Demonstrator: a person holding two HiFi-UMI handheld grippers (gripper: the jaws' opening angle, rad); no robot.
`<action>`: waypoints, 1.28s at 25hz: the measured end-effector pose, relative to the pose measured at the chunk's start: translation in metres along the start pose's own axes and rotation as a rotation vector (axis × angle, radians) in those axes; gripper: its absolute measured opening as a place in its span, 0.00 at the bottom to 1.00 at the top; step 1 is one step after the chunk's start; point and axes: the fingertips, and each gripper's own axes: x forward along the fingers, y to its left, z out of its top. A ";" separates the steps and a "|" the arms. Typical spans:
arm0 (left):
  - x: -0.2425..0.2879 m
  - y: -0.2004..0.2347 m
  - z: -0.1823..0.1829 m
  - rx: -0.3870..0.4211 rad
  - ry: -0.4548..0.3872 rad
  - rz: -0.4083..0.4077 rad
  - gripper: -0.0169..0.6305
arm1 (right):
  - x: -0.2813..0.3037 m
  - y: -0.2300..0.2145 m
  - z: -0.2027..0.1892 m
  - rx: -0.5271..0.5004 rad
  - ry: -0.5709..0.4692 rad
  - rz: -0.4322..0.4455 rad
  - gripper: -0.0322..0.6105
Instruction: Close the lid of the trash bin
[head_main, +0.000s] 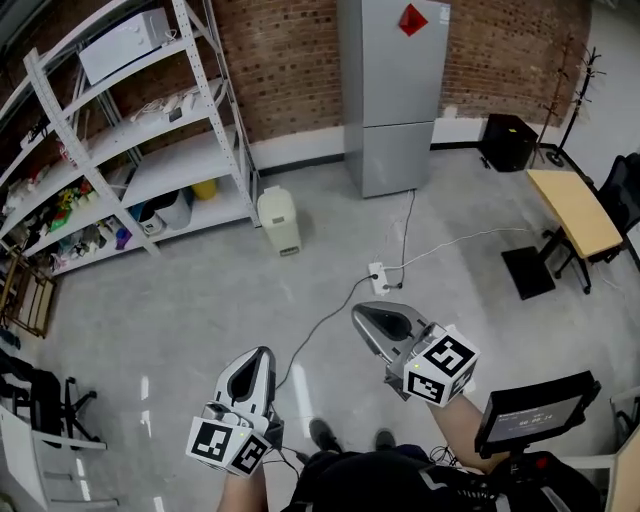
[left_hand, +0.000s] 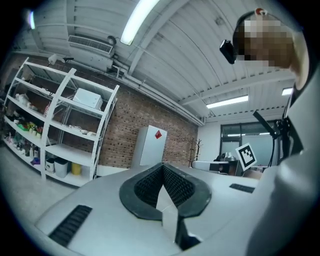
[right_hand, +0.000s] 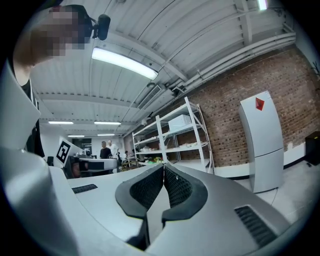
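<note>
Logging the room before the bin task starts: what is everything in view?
trash bin: one, cream, on the floor beside the shelving
shelving: one, white, left, by the brick wall
microwave: one, white, top shelf
fridge: one, grey, against the brick wall
power strip: one, white, floor ahead
table: one, wooden, right
left gripper: grey, shut, empty
right gripper: grey, shut, empty
</note>
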 end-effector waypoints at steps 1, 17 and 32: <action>0.002 -0.014 -0.001 0.004 -0.002 -0.002 0.01 | -0.014 -0.004 -0.001 0.006 0.000 -0.005 0.06; -0.041 -0.083 -0.020 0.050 0.046 -0.005 0.01 | -0.095 0.020 -0.012 0.016 -0.005 -0.029 0.06; -0.079 -0.060 0.005 0.047 -0.037 -0.017 0.01 | -0.078 0.072 0.009 -0.044 -0.014 -0.041 0.06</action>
